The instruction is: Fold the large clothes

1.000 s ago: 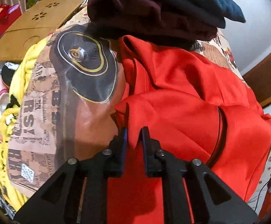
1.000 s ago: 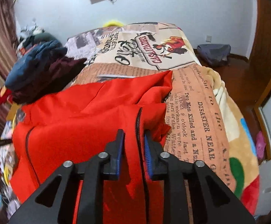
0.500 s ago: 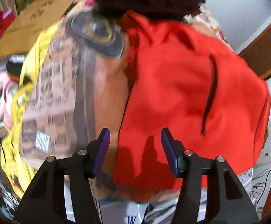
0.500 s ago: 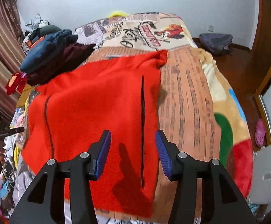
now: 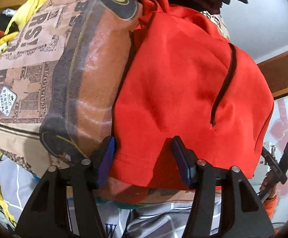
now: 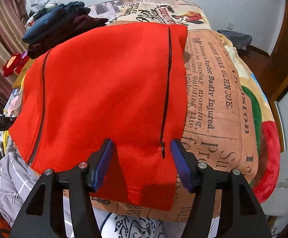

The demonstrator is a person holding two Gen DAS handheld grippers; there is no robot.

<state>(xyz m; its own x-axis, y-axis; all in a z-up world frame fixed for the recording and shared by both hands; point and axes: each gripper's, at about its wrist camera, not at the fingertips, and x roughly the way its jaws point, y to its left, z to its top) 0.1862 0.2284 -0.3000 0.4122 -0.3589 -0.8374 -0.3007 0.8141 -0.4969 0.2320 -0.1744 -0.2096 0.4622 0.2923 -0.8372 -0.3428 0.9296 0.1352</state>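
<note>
Nearest the left wrist camera, the left gripper [image 5: 143,154] stands with its blue-padded jaws apart and narrowing, straddling the near hem of the bright red fleece garment with dark zips [image 5: 183,83] without pressing it. The right gripper [image 6: 141,156] likewise stands clear over the hem, its jaws widening, with the lower end of a dark zip [image 6: 166,91] lying between them, nothing gripped. The garment lies spread flat across the near part of the tan newspaper-print blanket covering the bed [image 6: 219,99], its hem close to the near edge. Beyond it, at the far left, sits a pile of dark navy and maroon clothes [image 6: 62,25], touching the garment's far edge.
</note>
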